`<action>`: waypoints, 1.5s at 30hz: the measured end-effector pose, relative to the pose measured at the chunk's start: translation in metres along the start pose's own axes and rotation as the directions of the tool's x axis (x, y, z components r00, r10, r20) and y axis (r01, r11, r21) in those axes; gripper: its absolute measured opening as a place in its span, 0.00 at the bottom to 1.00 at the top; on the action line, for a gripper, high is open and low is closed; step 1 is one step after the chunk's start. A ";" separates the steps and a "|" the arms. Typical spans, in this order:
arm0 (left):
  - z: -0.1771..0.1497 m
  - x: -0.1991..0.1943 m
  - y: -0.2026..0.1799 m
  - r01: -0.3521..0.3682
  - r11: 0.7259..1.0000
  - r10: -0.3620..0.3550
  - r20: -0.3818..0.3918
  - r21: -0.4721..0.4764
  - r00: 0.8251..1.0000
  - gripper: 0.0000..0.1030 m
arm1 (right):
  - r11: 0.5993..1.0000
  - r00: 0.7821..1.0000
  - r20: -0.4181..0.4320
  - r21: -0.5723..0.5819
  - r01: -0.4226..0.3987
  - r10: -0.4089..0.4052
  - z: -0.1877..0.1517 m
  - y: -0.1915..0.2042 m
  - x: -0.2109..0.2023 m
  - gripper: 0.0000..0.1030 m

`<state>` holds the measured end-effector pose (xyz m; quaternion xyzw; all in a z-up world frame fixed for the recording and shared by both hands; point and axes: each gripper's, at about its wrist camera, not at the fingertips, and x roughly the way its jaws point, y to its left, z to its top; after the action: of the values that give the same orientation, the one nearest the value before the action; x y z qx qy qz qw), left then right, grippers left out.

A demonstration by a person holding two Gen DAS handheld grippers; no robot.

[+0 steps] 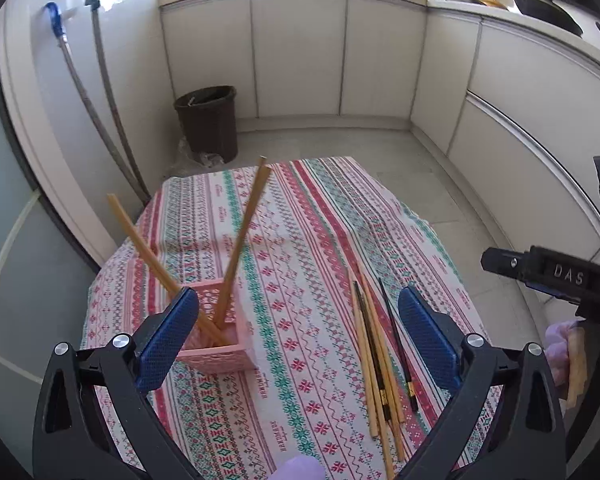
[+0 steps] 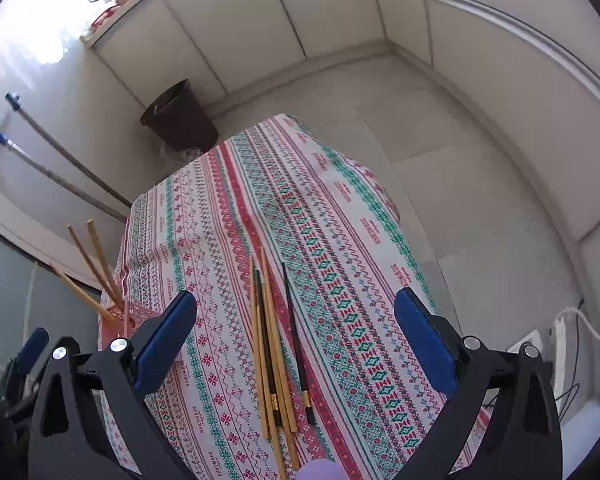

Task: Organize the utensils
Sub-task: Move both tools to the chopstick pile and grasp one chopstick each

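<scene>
On the patterned tablecloth (image 1: 312,240), nearest both cameras, lies a loose bundle of chopsticks (image 1: 376,364): several pale wooden ones and two dark ones, side by side and partly overlapping, their thick ends toward the cameras.

In the left wrist view the left gripper (image 1: 298,332) stands wide, its blue pads apart with nothing between them. The bundle lies below the gap, nearer the right pad, and is not touched. Just beyond the left pad sits a pink basket (image 1: 224,344), a small latticed box on the cloth. Wooden chopsticks (image 1: 244,240) stand in it, tilted: one leans left, the others lean right and up. The left pad partly covers the basket's near corner in the picture; whether it touches cannot be told. At the right edge of this view the right gripper's black body shows, with a gloved hand (image 1: 560,344) behind it.

In the right wrist view the right gripper (image 2: 296,332) is also spread wide and empty, with the bundle (image 2: 276,356) lying on the cloth under the gap between its pads. The basket (image 2: 120,320) shows at the far left, by the table's edge.

Farther off, past the table's end, a dark bin (image 1: 208,120) stands on the tiled floor against white cabinets (image 1: 300,52). Two long handles (image 1: 100,100) lean on the wall at left.
</scene>
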<state>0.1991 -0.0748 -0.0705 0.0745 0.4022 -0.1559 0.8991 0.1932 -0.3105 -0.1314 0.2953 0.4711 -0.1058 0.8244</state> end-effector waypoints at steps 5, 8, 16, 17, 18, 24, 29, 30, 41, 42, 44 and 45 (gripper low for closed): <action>-0.001 0.061 -0.035 0.145 0.988 -0.133 -0.213 0.045 0.968 0.93 | 0.986 0.996 -0.052 0.155 -0.059 0.068 0.008 -0.033 0.011 0.93; 0.001 0.109 -0.049 0.198 0.979 -0.172 -0.345 0.041 0.923 0.93 | 0.975 0.989 -0.085 0.198 -0.101 0.120 0.010 -0.039 0.020 0.93; 0.009 0.201 -0.030 0.090 0.990 -0.129 -0.469 -0.106 0.873 0.74 | 0.963 0.963 -0.168 0.207 -0.174 0.211 0.016 -0.037 0.045 0.93; 0.010 0.208 -0.028 0.076 0.990 -0.124 -0.473 -0.120 0.872 0.69 | 0.962 0.961 -0.172 0.205 -0.180 0.216 0.017 -0.035 0.046 0.93; 0.012 0.213 -0.026 0.063 0.990 -0.116 -0.473 -0.128 0.873 0.68 | 0.962 0.960 -0.177 0.202 -0.182 0.219 0.017 -0.034 0.048 0.93; 0.026 0.232 -0.023 0.028 0.988 -0.091 -0.435 -0.149 0.896 0.62 | 0.962 0.954 -0.207 0.212 -0.171 0.215 0.019 -0.037 0.060 0.93; 0.027 0.250 -0.028 -0.005 0.992 -0.053 -0.448 -0.127 0.892 0.49 | 0.968 0.957 -0.215 0.199 -0.150 0.193 0.020 -0.036 0.067 0.93; 0.026 0.253 -0.029 -0.014 0.993 -0.043 -0.449 -0.121 0.892 0.47 | 0.970 0.959 -0.214 0.193 -0.145 0.186 0.020 -0.036 0.067 0.93; 0.013 0.248 -0.053 -0.015 1.000 0.013 -0.412 -0.004 0.911 0.20 | 0.960 0.958 -0.221 0.249 -0.126 0.183 0.022 -0.046 0.075 0.93; 0.010 0.245 -0.052 -0.017 1.000 0.022 -0.409 0.017 0.912 0.14 | 0.960 0.957 -0.225 0.250 -0.127 0.185 0.022 -0.045 0.077 0.93; 0.003 0.239 -0.051 -0.003 0.999 0.018 -0.405 0.037 0.914 0.04 | 0.962 0.956 -0.226 0.240 -0.132 0.188 0.021 -0.042 0.080 0.93; 0.001 0.237 -0.050 0.004 0.999 0.010 -0.401 0.033 0.916 0.04 | 0.964 0.956 -0.225 0.229 -0.136 0.188 0.021 -0.039 0.081 0.93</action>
<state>0.3311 -0.1745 -0.2468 0.1204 0.5749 -0.1425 0.7966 0.2337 -0.3454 -0.2062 0.4297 0.5291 -0.0495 0.7300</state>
